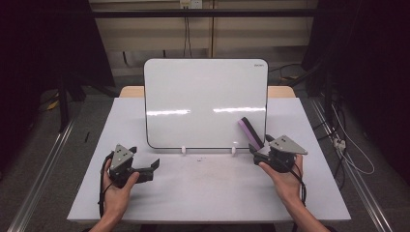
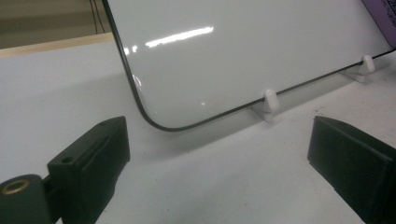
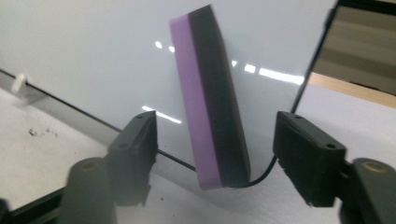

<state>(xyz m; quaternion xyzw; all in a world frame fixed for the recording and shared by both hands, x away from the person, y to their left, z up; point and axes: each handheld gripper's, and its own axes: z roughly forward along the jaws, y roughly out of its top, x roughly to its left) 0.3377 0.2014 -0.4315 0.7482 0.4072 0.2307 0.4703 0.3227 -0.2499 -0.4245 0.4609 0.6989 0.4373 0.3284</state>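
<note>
The purple eraser (image 3: 210,98) was leaned on the whiteboard (image 1: 205,101), loose between the right gripper's (image 3: 215,140) parted jaws. It could be tipped over by one small bump.

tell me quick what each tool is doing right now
left tool: open, nothing between its jaws.
right tool: open around the eraser, pads off it; the eraser leans against the whiteboard.

Eraser (image 2: 382,18) cut off by top right corner of left gripper view; whiteboard (image 3: 93,56) top cropped.
</note>
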